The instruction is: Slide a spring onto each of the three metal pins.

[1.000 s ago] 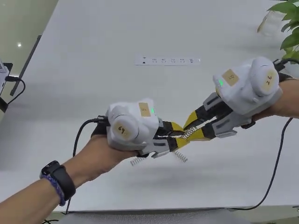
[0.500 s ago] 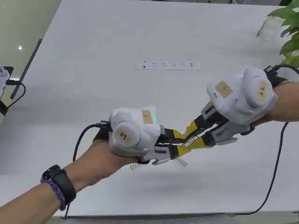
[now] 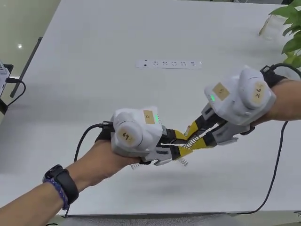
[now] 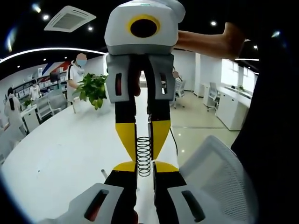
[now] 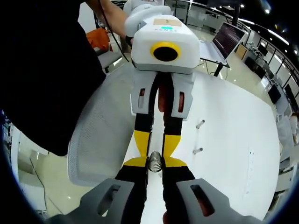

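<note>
Left gripper [image 3: 180,145]: held in the person's left hand, tips pointing at the right gripper. The jaws are narrow and closed on a thin metal pin [image 3: 170,144], which juts from the tips toward the other gripper.
Right gripper [image 3: 194,138]: held in the person's right hand and angled down toward the left gripper, so the two sets of yellow tips almost meet. The jaws are narrow and pinch a spring [image 3: 189,141] by its sides.
Held spring: it lies in the short gap between the two grippers, above the counter [image 3: 94,84]. In the left gripper view it runs straight out from that gripper's tips, with its far end between the right gripper's tips. In the right gripper view it is seen nearly end-on, between that gripper's own tips.
Pin inside spring: cannot tell how far the pin reaches into the coils.
Loose springs: one [image 3: 135,165] lies on the counter under the left gripper's body. Another [image 3: 182,162] lies just below the meeting tips. Neither gripper touches them.
Small grey pieces [image 5: 198,150]: two lie on the counter beside the left gripper in the right gripper view. They are too small to tell whether they are pins or springs.
Power strip [image 3: 169,64]: flat on the counter, beyond both grippers and well apart from them.
Plant [image 3: 291,28]: at the counter's far corner, beyond the right gripper.
</note>
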The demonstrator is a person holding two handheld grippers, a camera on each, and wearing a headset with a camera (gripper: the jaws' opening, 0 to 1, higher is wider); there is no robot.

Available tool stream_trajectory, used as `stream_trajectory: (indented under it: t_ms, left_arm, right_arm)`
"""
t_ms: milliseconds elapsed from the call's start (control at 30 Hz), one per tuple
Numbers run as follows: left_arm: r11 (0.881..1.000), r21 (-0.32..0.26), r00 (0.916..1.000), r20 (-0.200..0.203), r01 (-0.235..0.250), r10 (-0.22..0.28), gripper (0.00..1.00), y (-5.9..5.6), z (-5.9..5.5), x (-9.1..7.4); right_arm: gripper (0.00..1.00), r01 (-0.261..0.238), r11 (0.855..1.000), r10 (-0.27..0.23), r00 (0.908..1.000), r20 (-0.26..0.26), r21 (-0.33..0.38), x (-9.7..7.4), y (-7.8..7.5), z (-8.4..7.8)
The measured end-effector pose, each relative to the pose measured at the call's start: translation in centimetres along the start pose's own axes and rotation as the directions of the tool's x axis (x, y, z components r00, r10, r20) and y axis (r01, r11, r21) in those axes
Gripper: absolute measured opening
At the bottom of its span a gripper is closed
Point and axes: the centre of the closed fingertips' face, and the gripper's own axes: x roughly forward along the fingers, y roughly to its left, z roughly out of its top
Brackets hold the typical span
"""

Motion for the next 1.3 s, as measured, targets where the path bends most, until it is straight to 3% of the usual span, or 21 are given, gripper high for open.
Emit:
stream_trajectory:
  t_ms: [400,700,1000,1300]
  left_arm:
    - [0.999,-0.035,0.9992,-0.024,-0.032,0.031,0.18,0.2,-1.4,-1.1]
    - [0.99,-0.091,0.9937,-0.04,-0.108,0.104,0.25,1.7,-3.1,-3.1]
    - [0.968,-0.148,0.9785,-0.069,-0.203,0.194,0.3,3.1,-5.5,-6.1]
    - [0.925,-0.216,0.9491,-0.101,-0.314,0.298,0.36,4.4,-8.4,-9.5]
  right_arm:
    - [0.08,0.013,1.0,-0.013,0.9999,0.002,0.007,0.2,-0.6,0.0]
    - [0.08,0.023,1.0,-0.023,0.9997,-0.011,0.021,0.5,-1.2,-0.6]
    - [0.08,0.038,0.999,-0.037,0.9989,-0.03,0.036,1.2,-2.2,-1.2]
    - [0.08,0.052,0.997,-0.049,0.997,-0.059,0.06,2.2,-3.8,-1.9]
